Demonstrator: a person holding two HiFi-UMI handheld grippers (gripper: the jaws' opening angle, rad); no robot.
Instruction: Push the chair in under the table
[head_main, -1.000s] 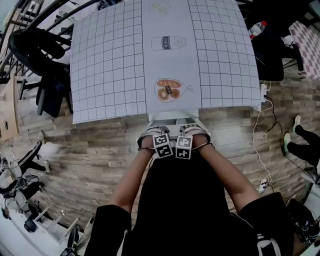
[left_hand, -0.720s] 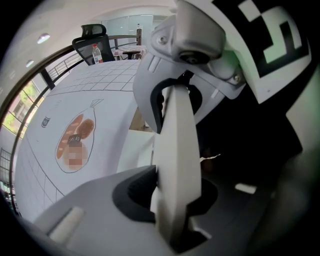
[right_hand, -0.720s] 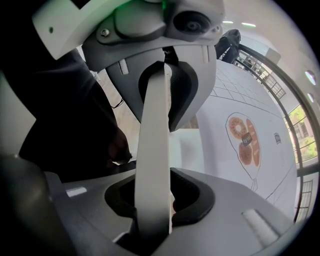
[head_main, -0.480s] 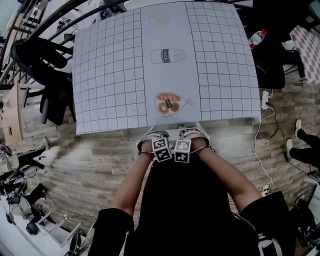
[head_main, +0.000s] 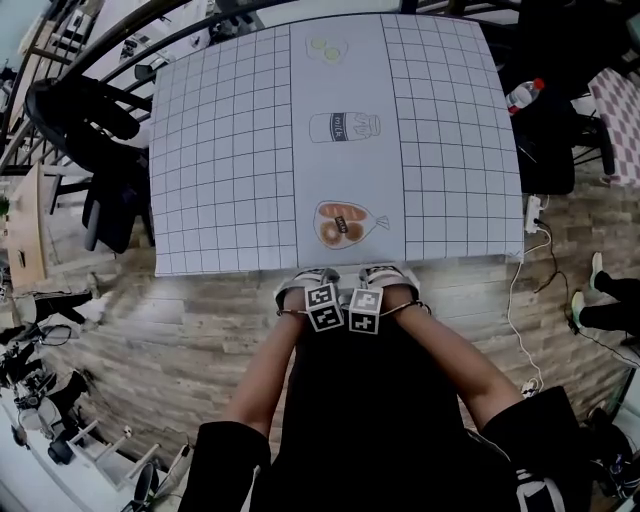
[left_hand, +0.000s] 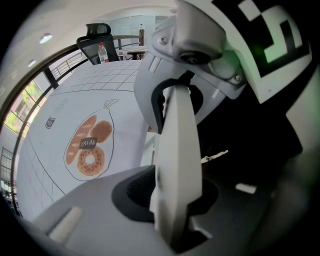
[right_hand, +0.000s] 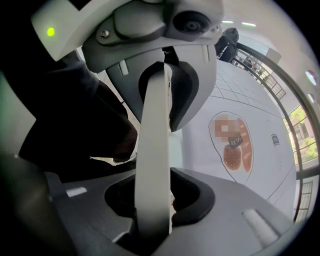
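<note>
The chair's pale back (head_main: 345, 272) stands right at the near edge of the white gridded table (head_main: 230, 150), its seat hidden beneath the top. My left gripper (head_main: 312, 286) and right gripper (head_main: 374, 284) sit side by side on that back, pointing steeply down. In the left gripper view the white back rail (left_hand: 175, 140) runs between the jaws of the left gripper (left_hand: 172, 200), which are opening slightly around it. The right gripper (right_hand: 152, 200) is shut on the same rail (right_hand: 152, 135). My black-clothed body hides the lower part of the chair.
Drawings of bread (head_main: 343, 222) and a milk bottle (head_main: 343, 127) lie on the table's middle strip. Black office chairs (head_main: 90, 150) stand at the left, another (head_main: 550, 130) with a bottle (head_main: 525, 95) at the right. A power strip and cable (head_main: 530, 215) lie on the wood floor.
Both grippers and the chair back have moved forward toward the table. Less of the chair now shows in front of the table's edge.
</note>
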